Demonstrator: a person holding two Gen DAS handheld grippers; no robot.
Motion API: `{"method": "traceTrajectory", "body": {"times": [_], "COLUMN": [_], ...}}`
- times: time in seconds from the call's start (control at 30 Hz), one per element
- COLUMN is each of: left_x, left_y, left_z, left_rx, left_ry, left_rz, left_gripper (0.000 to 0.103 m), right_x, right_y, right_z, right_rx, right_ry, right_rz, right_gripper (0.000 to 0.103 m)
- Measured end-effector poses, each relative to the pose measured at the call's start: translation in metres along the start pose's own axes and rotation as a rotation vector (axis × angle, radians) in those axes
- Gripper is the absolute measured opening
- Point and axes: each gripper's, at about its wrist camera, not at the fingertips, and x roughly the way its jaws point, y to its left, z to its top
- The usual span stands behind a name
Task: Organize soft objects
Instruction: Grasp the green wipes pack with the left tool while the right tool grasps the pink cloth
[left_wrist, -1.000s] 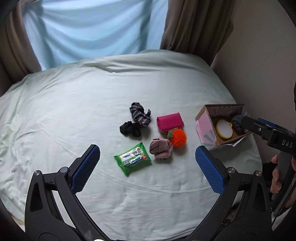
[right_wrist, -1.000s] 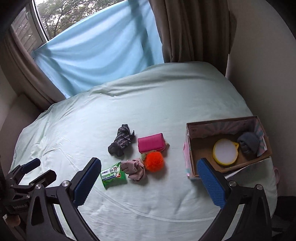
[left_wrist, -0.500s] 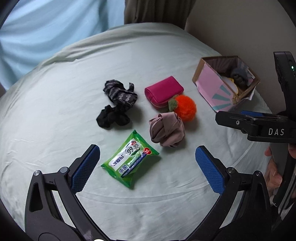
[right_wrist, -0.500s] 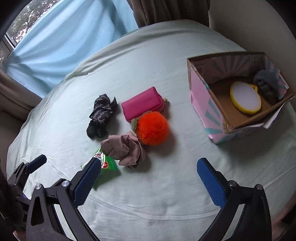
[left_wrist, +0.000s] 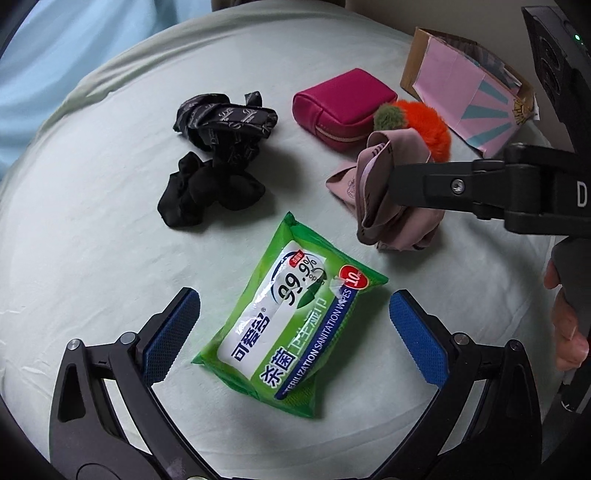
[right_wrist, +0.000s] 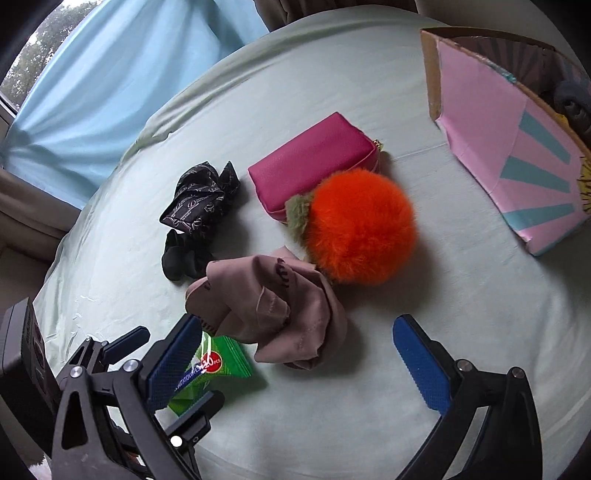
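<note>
Pale green bed sheet (left_wrist: 92, 258). Left claw (left_wrist: 295, 332) — jaws apart — straddles the green wet-wipes pack (left_wrist: 291, 332): light, pliable, slippery film; grip across its middle. Right claw (right_wrist: 303, 365) — also apart — hovers over the limp mauve cloth (right_wrist: 273, 310).

Black grippers (left_wrist: 293, 325) w/ blue textured pads (left_wrist: 415, 332), silver screws, bare skin

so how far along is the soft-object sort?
Early. Done: only a dark item shows inside the pink box. In hand: nothing; left hand-held gripper open around the wipes pack, right hand-held gripper open by the mauve cloth. Left: orange pompom, magenta pouch, patterned scarf, black cloth.
</note>
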Motion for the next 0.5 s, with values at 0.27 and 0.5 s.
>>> {"method": "traceTrajectory", "body": {"times": [0.27, 0.5], "left_x": [0.021, 0.018], "left_y": [0.002, 0.005], "left_z": [-0.012, -0.012], "left_rx": [0.018, 0.011], "left_ry": [0.028, 0.012], "left_rz": [0.008, 0.019], "left_gripper": [0.081, 0.063], "right_x": [0.033, 0.036], "right_y": [0.010, 0.015], "right_z": [0.001, -0.003], "right_rx": [0.008, -0.026], "right_ry": [0.017, 0.019], "right_rz": [0.011, -0.002], "right_gripper": [0.080, 0.045]}}
